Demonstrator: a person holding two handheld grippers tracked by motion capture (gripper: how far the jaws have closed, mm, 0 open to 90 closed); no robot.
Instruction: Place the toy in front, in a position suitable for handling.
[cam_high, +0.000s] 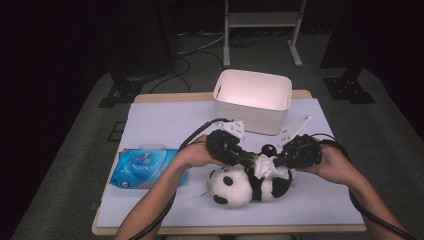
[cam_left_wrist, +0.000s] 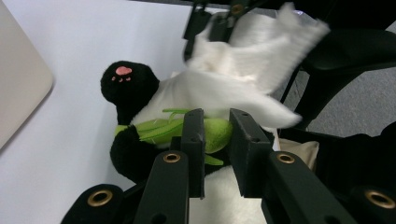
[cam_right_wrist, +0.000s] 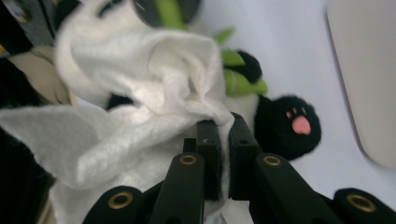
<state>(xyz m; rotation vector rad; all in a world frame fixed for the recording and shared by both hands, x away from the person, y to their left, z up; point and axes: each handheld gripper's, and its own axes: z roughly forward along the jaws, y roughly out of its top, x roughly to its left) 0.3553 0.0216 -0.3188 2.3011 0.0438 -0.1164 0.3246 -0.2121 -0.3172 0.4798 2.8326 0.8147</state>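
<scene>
My right gripper (cam_right_wrist: 223, 126) has its jaws pressed together on a fold of the white wipe (cam_right_wrist: 140, 93). My left gripper (cam_left_wrist: 217, 121) pinches the green bamboo sprig (cam_left_wrist: 212, 133) on the toy panda (cam_high: 245, 184), which lies mid-table on the white mat (cam_high: 165, 125), just before the white bin (cam_high: 252, 100).

Black-and-white panda plush (cam_high: 239, 186) with green bamboo (cam_left_wrist: 212, 133), white wipe (cam_high: 265, 166), blue wipes pack (cam_high: 142, 168), white bin (cam_high: 252, 100)
</scene>
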